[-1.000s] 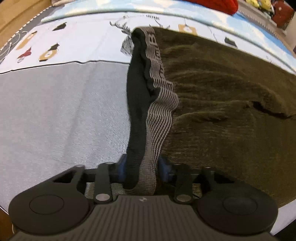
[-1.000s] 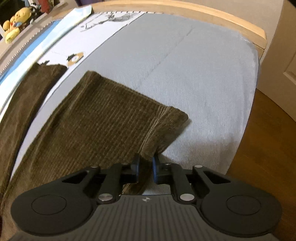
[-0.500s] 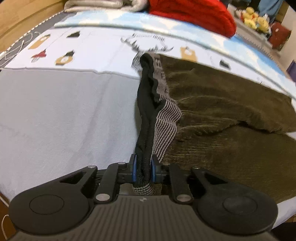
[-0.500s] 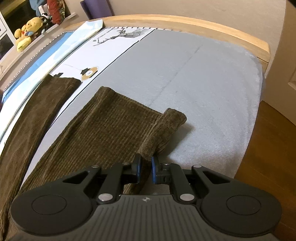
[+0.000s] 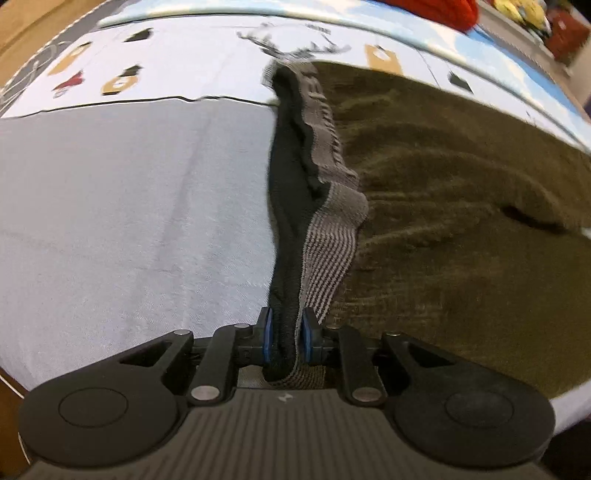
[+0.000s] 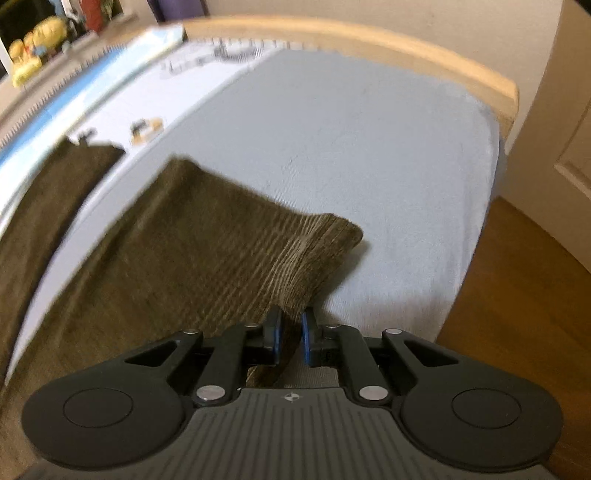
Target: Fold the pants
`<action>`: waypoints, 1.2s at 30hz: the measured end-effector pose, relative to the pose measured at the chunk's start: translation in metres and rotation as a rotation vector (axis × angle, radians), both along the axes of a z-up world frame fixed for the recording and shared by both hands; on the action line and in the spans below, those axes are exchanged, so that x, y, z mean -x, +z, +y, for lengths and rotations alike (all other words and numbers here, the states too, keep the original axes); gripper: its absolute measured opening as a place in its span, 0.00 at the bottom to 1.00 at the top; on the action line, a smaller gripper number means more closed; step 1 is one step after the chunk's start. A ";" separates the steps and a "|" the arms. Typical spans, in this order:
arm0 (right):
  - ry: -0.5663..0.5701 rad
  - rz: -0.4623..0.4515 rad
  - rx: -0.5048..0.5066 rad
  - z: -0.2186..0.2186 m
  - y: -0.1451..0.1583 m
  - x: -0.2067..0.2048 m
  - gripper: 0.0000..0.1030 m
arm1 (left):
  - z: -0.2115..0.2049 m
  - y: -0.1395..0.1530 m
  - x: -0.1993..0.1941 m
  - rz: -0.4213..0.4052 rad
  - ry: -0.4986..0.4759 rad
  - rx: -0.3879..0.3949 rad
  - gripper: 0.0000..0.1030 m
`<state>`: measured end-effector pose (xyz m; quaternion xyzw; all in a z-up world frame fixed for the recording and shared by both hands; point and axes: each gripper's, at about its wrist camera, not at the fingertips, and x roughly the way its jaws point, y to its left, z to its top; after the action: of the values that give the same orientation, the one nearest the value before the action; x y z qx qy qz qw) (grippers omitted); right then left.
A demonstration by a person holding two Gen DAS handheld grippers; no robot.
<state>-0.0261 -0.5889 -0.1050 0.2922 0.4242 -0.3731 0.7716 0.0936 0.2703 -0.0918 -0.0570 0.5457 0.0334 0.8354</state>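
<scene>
Olive-brown corduroy pants (image 5: 461, 221) lie spread on a grey bed sheet (image 5: 129, 221). Their black and grey striped waistband (image 5: 325, 236) runs away from me in the left wrist view, and my left gripper (image 5: 286, 338) is shut on its near end. In the right wrist view the near pant leg (image 6: 192, 258) ends in a hem (image 6: 317, 266), and my right gripper (image 6: 291, 334) is shut on the hem's near corner, which is lifted off the sheet. The other leg (image 6: 48, 206) lies to the left.
A patterned blanket (image 5: 166, 62) covers the far side of the bed. Red fabric (image 5: 443, 9) and yellow soft toys (image 6: 29, 55) sit beyond it. The bed's wooden rim (image 6: 369, 44) curves around the end, with wooden floor (image 6: 517, 314) and a door at the right.
The left jaws have closed from wide apart onto the waistband. The right gripper kept its hold on the hem corner. Both views have shifted slightly.
</scene>
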 end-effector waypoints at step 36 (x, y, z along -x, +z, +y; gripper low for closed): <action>0.430 -0.314 0.235 0.113 0.076 -0.068 0.22 | -0.059 0.033 -0.028 -0.226 -0.112 -0.044 0.41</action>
<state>0.0416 -0.4760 -0.0290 0.1584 0.3056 -0.1978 0.9178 0.1211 0.2113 -0.0593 -0.0117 0.4497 -0.0080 0.8931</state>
